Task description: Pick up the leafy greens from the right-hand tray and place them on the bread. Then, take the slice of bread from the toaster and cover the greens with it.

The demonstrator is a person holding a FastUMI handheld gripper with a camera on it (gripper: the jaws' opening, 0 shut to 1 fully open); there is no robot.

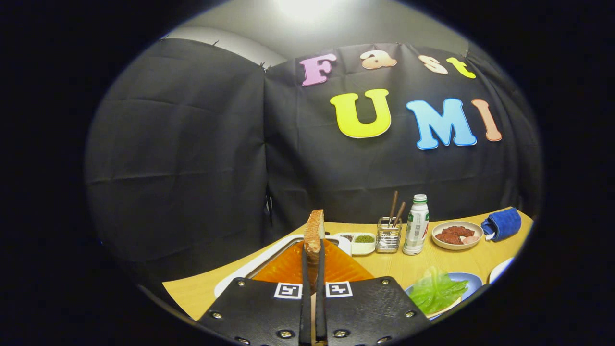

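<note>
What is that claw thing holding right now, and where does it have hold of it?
The gripper holds a slice of bread upright, edge-on. Both fingers press on its flat faces at the lower end, leaving the top of the slice sticking up free above the orange tray.

Black cloth wall (192,154), wooden table (384,269), bright overhead light (302,9)

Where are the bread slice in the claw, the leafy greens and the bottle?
bread slice (314,230): gripper view, upper crust edge above the closed claw fingers.
leafy greens (436,290): gripper view, middle of the leaf.
bottle (416,226): gripper view, labelled body.
</note>
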